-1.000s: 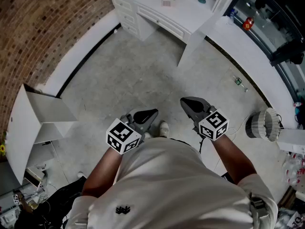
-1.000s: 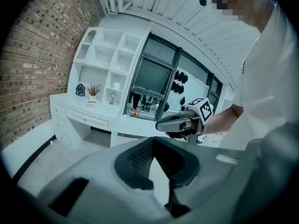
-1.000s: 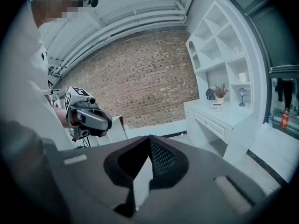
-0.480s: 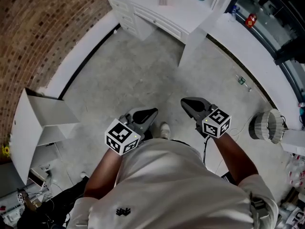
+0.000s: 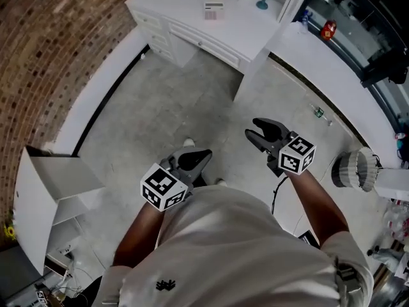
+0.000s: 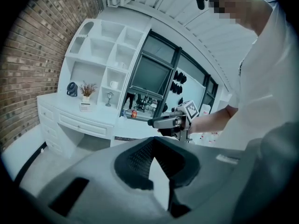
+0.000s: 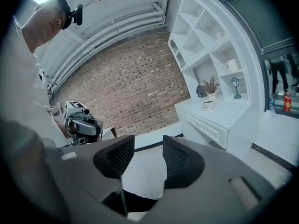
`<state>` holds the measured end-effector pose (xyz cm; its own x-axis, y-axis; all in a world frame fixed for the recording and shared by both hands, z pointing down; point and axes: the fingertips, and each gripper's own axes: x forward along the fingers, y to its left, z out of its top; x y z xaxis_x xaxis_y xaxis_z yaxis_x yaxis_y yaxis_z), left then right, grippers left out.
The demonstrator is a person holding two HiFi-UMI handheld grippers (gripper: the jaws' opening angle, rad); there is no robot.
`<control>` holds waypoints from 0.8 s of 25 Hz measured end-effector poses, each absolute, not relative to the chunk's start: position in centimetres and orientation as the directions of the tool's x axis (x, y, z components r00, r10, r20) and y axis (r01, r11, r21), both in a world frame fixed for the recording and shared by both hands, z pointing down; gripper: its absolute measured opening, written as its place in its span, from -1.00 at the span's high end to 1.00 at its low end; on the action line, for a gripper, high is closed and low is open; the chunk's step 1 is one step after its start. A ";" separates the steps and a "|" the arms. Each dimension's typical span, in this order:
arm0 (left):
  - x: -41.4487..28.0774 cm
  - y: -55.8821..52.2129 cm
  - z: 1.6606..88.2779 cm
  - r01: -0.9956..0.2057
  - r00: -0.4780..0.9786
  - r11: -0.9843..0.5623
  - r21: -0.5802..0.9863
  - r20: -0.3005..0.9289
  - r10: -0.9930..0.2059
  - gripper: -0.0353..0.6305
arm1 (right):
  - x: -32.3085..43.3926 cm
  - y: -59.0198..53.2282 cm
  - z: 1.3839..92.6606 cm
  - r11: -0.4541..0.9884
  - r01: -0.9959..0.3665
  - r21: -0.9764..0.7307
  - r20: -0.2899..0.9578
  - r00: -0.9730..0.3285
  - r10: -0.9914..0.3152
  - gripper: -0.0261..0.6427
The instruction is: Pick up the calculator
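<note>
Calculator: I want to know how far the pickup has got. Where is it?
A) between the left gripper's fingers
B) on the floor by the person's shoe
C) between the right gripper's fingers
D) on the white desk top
D: the calculator lies on the white desk, well away from the right gripper, whose fingers have just been opening with nothing between them.

White short-sleeved shirt [image 5: 243,248] with a small black emblem [image 5: 165,282]; grey left hand-held gripper [image 5: 193,158] and right hand-held gripper [image 5: 257,130], each bearing a black-and-white marker cube [image 5: 163,187].
</note>
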<state>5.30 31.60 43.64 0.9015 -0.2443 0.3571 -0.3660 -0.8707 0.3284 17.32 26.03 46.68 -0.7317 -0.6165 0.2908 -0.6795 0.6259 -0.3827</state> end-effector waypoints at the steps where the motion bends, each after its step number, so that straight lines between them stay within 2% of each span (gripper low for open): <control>1: 5.0 30.1 43.7 -0.355 0.905 -0.875 0.329 0.355 -0.234 0.88 | 17.3 24.7 46.8 0.619 -0.688 -0.378 0.297 -0.723 -0.623 0.31; 14: -2.1 10.7 42.4 -0.245 0.925 -0.924 0.294 0.355 -0.132 0.88 | 14.1 5.5 43.9 0.512 -0.801 -0.310 0.302 -0.594 -0.746 0.41; 20: -3.6 5.6 42.6 -0.252 0.936 -0.911 0.325 0.319 -0.146 0.88 | 12.1 0.7 44.3 0.520 -0.799 -0.301 0.326 -0.599 -0.731 0.46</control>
<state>-3.62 5.56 42.56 0.9365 -0.1457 0.3191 -0.2525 -0.9114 0.3248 12.09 0.70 44.31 -0.5991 -0.7314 0.3258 -0.7991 0.5203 -0.3012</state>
